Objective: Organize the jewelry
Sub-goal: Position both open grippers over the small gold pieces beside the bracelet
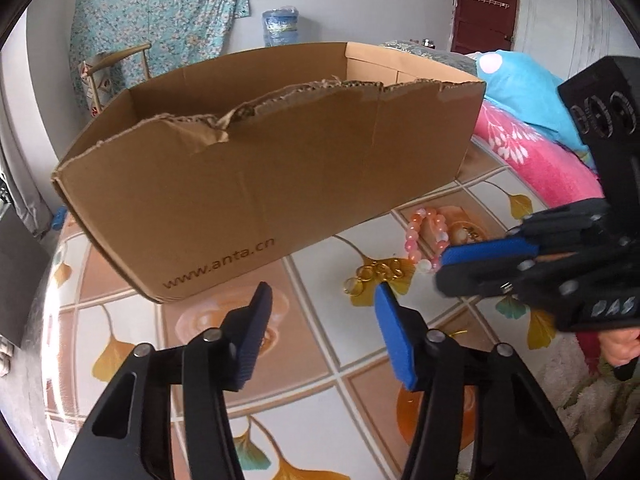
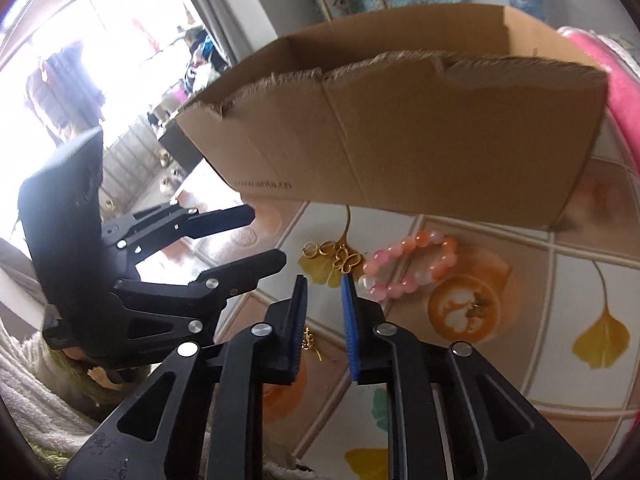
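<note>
A pink bead bracelet (image 1: pixel 424 236) (image 2: pixel 408 268) lies on the patterned cloth in front of a torn cardboard box (image 1: pixel 272 184) (image 2: pixel 400 132). A gold chain of small rings (image 1: pixel 376 274) (image 2: pixel 332 256) lies just left of it. My left gripper (image 1: pixel 323 296) (image 2: pixel 264 236) hangs open near the box's front wall, with nothing between its fingers. My right gripper (image 2: pixel 324 280) (image 1: pixel 440 268) points at the chain and the bracelet's near beads. Its jaws stand a narrow gap apart and grip nothing. A small gold piece (image 2: pixel 310 340) (image 1: pixel 460 332) lies under it.
The cloth (image 1: pixel 320 360) bears ginkgo leaves and square tiles. Pink and blue bedding (image 1: pixel 532 152) is piled to the right of the box. A hand (image 1: pixel 620 346) holds the right gripper's handle. A white fluffy towel (image 2: pixel 32 392) lies at the near left edge.
</note>
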Available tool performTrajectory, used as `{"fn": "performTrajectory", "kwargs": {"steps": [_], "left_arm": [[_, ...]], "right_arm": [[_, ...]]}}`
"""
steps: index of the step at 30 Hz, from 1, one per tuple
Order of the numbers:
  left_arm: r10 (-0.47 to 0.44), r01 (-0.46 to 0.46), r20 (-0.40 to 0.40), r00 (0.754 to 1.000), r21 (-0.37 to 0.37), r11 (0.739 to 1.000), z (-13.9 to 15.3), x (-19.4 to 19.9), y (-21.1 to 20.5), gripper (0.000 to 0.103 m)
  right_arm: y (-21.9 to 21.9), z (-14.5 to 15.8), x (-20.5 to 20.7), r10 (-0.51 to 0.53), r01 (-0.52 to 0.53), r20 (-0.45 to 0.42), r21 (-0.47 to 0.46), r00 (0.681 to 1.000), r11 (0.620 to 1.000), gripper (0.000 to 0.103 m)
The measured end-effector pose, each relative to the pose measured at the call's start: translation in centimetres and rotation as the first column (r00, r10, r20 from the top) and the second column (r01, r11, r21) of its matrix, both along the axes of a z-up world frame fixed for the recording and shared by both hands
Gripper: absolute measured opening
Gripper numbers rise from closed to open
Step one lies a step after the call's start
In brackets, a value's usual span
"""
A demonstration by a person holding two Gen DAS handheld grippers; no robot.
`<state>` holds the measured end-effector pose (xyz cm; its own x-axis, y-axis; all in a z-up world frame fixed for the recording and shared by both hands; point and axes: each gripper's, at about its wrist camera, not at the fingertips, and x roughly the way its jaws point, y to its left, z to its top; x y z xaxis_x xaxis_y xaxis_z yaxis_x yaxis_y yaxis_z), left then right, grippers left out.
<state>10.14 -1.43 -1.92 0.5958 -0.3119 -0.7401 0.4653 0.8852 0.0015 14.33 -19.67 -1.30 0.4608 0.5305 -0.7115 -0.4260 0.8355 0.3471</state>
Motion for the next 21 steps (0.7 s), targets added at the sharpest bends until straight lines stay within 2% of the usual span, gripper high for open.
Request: {"fn": "performTrajectory", "kwargs": {"steps": [4, 11, 16, 21], "left_arm": [[-0.019, 0.019, -0.011, 1.0, -0.015, 1.0, -0.3, 0.1, -0.2, 0.045], [-0.075, 0.075, -0.015, 0.997, -0.009, 0.997, -1.0, 0.4, -1.1, 0.041], [-0.092, 0.092, -0.023, 0.995, -0.001, 0.996, -1.6, 1.1, -1.6, 0.027], [-0.106, 0.107, -0.011, 0.994, 0.025, 0.994, -1.6, 1.4, -1.8, 0.018]], "right_arm": [[0.1, -0.7, 0.9, -0.017, 0.016, -0.014, -0.053, 1.0, 0.998, 0.011], [-1.4, -0.6, 2.5, -0.089, 0.088, -0.023, -0.045, 0.996, 0.995, 0.011], [-1.9, 0.0, 2.3, -0.089, 0.089, -0.018, -0.015, 0.996, 0.996, 0.011], [-2.8, 0.2, 1.6, -0.086, 0.086, -0.016, 0.007, 0.996, 0.996, 0.011]]}}
